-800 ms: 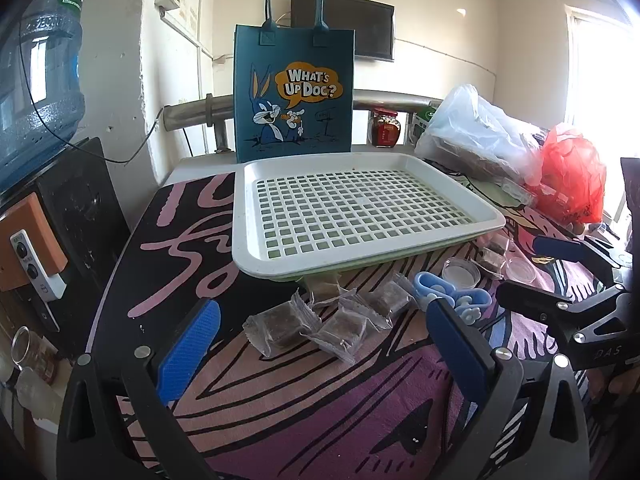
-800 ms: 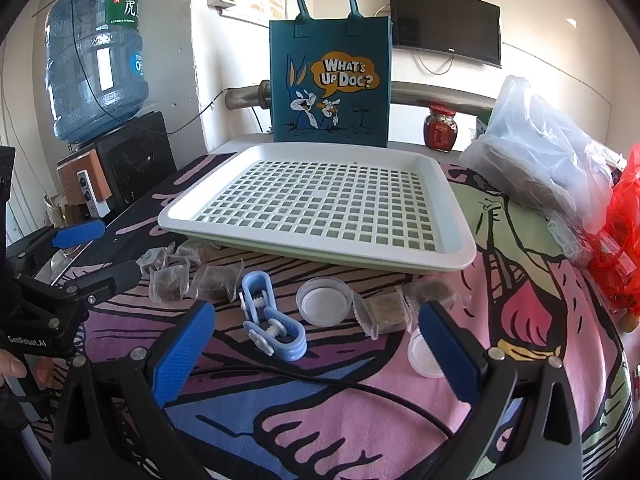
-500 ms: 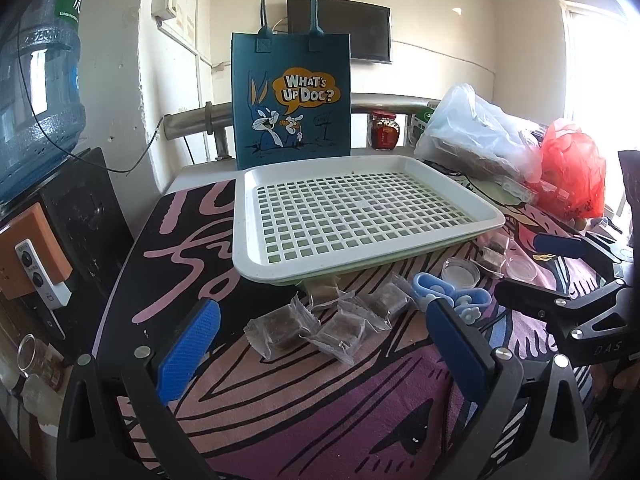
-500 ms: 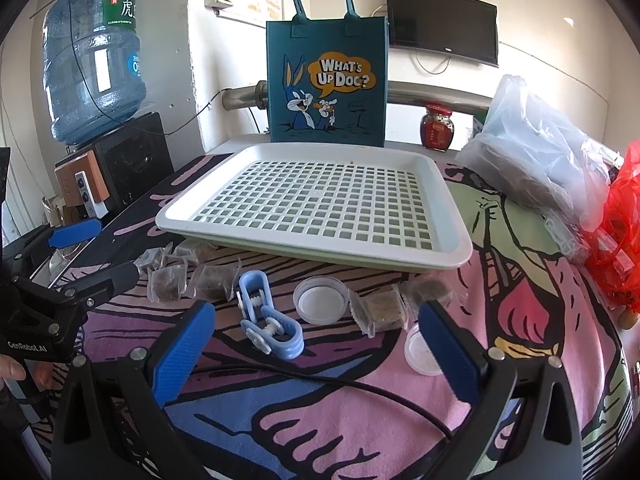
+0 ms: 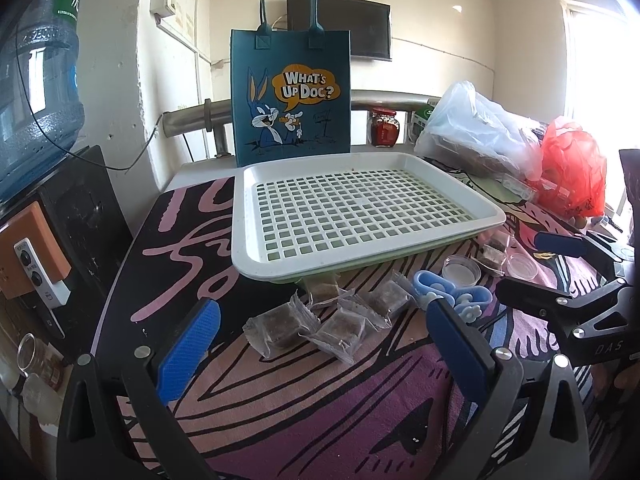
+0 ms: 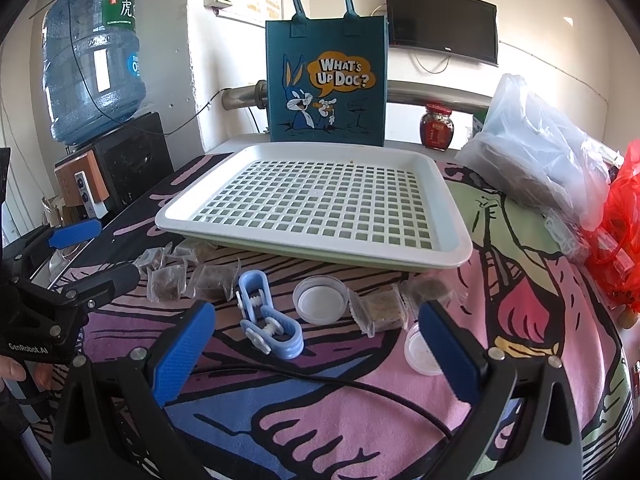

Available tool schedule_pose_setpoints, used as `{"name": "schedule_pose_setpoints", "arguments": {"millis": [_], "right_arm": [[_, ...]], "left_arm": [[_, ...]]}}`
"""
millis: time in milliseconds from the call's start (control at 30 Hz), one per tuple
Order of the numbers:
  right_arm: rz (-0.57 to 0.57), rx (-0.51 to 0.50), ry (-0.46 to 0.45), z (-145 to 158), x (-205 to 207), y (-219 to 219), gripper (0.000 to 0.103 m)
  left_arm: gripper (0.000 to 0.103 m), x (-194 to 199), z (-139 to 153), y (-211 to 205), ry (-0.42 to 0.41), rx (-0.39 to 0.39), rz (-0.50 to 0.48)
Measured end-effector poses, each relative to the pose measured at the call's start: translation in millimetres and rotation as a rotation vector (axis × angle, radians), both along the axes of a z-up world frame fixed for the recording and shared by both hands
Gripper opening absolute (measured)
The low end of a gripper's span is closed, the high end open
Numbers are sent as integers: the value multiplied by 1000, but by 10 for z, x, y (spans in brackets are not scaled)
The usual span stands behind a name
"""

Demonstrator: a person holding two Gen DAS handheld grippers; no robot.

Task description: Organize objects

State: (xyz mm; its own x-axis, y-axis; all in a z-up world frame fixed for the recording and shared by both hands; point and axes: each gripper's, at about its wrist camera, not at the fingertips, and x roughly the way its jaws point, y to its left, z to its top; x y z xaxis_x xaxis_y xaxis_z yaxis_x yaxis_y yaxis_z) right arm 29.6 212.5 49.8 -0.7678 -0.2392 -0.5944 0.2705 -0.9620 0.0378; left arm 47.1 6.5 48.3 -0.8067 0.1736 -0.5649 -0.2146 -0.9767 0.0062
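Both grippers, left [image 5: 322, 344] and right [image 6: 316, 344], gape empty; crinkly packets [image 5: 280, 326] ahead of the fingers could slip when pinched.

a table with a cartoon-print cloth [image 6: 360, 420] carries a white slotted tray [image 6: 452, 240], wrapped brown cubes [image 5: 280, 326], a blue clip [image 6: 268, 320], 2 clear lids [image 6: 320, 304], a black cable [image 6: 320, 378], plastic bags [image 6: 536, 148].
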Motion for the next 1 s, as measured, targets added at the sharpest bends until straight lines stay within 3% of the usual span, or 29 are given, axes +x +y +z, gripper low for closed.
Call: {"name": "schedule_pose_setpoints", "arguments": {"millis": [700, 1000], "right_arm": [[-8, -2, -28, -29, -46, 16, 103], [38, 2, -96, -84, 8, 20, 90]], "left_arm": [[103, -40, -50, -11, -28, 13, -6], [103, -51, -119, -185, -118, 91, -23]]}}
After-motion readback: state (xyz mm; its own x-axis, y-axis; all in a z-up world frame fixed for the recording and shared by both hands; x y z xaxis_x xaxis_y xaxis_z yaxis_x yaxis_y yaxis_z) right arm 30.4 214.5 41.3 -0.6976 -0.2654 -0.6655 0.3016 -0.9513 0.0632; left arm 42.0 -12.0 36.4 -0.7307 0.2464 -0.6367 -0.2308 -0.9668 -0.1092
